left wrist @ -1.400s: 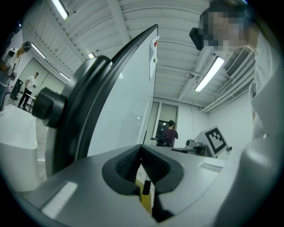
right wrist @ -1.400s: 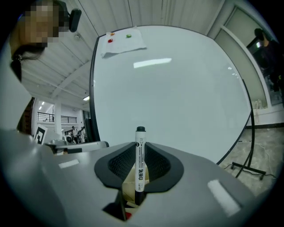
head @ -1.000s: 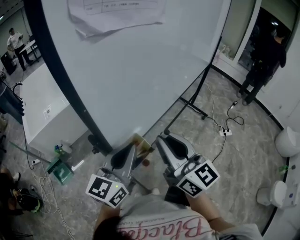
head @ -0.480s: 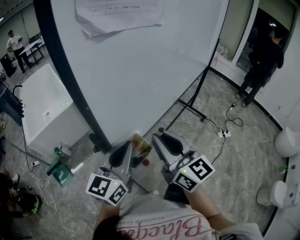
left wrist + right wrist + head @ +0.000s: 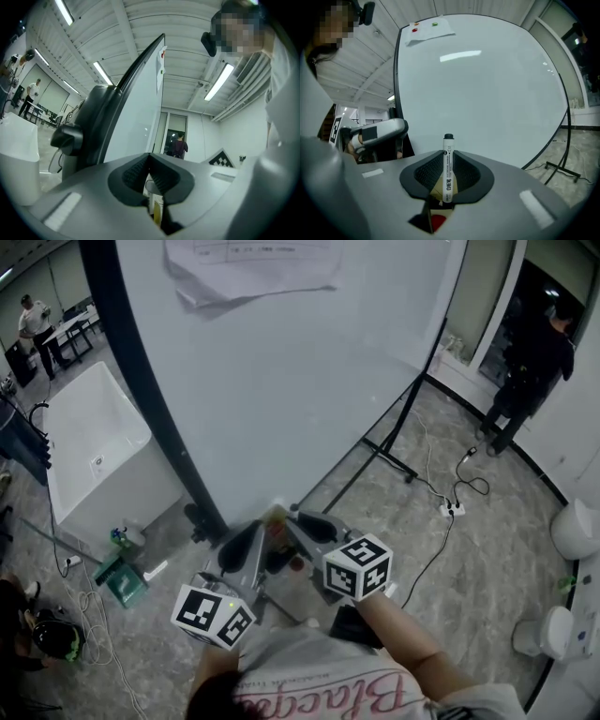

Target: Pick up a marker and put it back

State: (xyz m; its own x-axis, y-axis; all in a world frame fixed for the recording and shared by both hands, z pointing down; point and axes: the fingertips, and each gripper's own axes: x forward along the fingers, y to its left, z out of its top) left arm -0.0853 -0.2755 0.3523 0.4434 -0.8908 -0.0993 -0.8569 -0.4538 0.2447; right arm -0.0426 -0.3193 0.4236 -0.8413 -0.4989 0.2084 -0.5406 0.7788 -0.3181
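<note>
My right claw (image 5: 448, 153) pinches a white whiteboard marker (image 5: 447, 177), standing up, facing the whiteboard (image 5: 487, 84). My left claw (image 5: 150, 161) is squeezed together, empty.

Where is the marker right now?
In the right gripper view, the marker stands upright, clamped between the jaws of the right gripper. Its dark tip points up in front of the whiteboard.

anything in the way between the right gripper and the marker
Nothing visible. The marker is already clamped upright between the right gripper's jaws, its dark cap poking past them toward the whiteboard. Its return spot is not clear in these views.
</note>
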